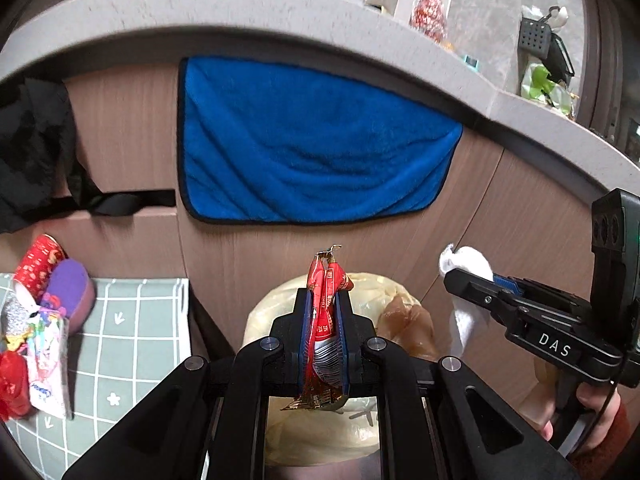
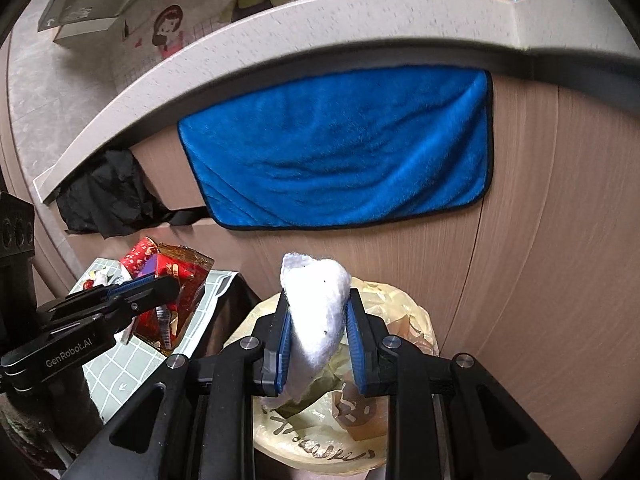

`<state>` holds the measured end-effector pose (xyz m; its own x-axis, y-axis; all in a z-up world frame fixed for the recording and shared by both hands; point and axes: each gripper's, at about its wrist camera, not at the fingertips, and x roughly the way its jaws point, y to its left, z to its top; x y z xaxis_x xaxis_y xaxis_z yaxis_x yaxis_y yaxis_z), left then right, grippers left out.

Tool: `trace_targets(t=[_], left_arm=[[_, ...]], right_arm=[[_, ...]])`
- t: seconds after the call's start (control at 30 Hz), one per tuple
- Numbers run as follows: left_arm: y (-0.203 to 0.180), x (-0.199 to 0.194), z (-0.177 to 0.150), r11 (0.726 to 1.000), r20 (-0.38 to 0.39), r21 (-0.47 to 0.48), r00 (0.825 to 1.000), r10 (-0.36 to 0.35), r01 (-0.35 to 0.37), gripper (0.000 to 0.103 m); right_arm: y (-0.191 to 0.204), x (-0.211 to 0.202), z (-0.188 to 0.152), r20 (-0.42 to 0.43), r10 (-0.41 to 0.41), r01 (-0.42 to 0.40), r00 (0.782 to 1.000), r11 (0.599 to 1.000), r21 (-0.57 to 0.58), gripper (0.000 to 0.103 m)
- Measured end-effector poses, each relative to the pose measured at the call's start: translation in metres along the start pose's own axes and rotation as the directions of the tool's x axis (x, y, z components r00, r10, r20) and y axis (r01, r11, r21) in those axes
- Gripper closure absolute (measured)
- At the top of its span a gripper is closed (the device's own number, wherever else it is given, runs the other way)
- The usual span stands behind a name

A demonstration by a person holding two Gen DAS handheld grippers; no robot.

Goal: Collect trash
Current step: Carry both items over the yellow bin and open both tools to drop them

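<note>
Kitchen cabinet front, blue towel [image 1: 316,140] hanging; bin bag [image 2: 320,432] below. Left gripper [image 1: 323,332] pinches light, crinkly red wrapper [image 1: 325,328] mid-length; right gripper [image 2: 318,340] clamps soft white tissue wad [image 2: 316,304].

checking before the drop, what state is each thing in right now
left gripper: shut on red wrapper
right gripper: shut on white tissue
trash bag: open, below both
blue towel: hanging on cabinet
</note>
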<state>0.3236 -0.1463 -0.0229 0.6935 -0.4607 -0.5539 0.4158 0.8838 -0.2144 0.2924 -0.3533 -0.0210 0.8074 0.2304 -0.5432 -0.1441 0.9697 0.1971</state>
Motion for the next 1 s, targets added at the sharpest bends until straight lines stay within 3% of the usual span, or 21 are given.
trace_targets(t=[0.37,0.4,0.5,0.73,0.9,1.0], left_arm=[[0.011,0.040,-0.007,0.997,-0.079,-0.023,0.994,-0.075,0.073,0.089],[0.013,0.044,-0.007,0.995,-0.092,-0.030,0.991,-0.098,0.095,0.086],[0.024,0.056,-0.006,0.982,-0.135,-0.078,0.974,-0.179,0.170,0.057],[0.042,0.044,0.003,0.968,-0.129,-0.162,0.968,-0.215,0.193,0.047],[0.040,0.050,0.001,0.940,-0.141,-0.193,0.940,-0.310,0.280,0.033],[0.040,0.069,-0.005,0.931,-0.185,-0.229,0.926,-0.329,0.285,0.031]], right_arm=[[-0.013,0.040,-0.009,-0.059,-0.002,0.004,0.998,1.000,0.030,0.077],[-0.013,0.042,-0.010,-0.055,-0.001,0.003,0.998,1.000,0.031,0.077],[-0.016,0.051,-0.013,-0.067,-0.041,0.043,0.997,0.999,0.024,0.054],[-0.017,0.048,-0.014,-0.057,-0.050,0.052,0.997,0.997,0.050,0.052],[-0.008,0.031,-0.008,-0.002,-0.076,0.076,0.997,0.996,0.037,0.052],[-0.009,0.019,-0.005,0.031,-0.094,0.092,0.995,0.994,0.061,0.052]])
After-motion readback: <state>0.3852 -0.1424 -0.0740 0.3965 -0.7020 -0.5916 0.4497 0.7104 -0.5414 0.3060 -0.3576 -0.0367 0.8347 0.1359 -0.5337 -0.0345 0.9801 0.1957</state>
